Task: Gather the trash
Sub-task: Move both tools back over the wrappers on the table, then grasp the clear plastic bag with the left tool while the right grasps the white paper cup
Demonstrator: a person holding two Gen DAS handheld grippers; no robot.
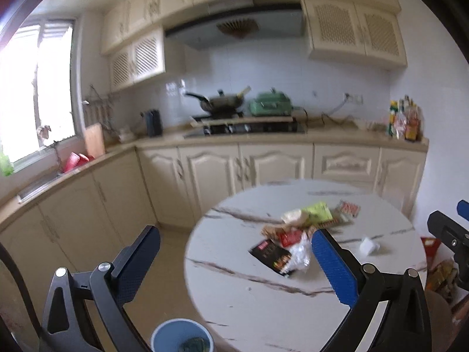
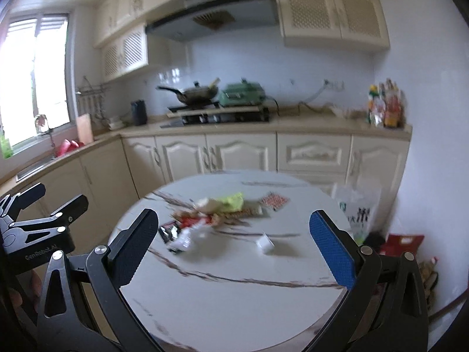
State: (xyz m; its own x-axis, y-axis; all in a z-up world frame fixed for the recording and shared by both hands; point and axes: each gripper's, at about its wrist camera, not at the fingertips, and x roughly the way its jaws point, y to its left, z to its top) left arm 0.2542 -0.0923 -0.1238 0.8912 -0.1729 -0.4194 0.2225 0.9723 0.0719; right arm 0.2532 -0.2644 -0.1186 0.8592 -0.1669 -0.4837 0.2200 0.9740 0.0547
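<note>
We judge the job as barely begun: the round white marble-patterned table carries nearly all of its litter, and the only thing that looks collected is a dark greenish lump at the bottom of the pale blue round plastic bin, which stands on the floor just beside the table's near-left edge in the left wrist view. On the tabletop we see a loose heap of crumpled snack wrappers, black, red, clear and yellow-green, running across the middle, with a red-and-white patterned packet lying flat near the far end of the heap. A small white crumpled cup-like scrap sits apart from the heap, toward the right. All of that remains to be picked up, as far as we can tell; the blur keeps us from counting single pieces. Our left gripper stands as wide as it goes, with nothing between its pads; it hangs over the table's near-left rim, the heap just ahead and slightly right of its centre, the bin below it. Our right gripper is likewise spread wide and empty, pointing down over the near side of the table, with the heap ahead and to its left and the white scrap ahead and a little right, both framed between its fingers but clearly not touched.
</note>
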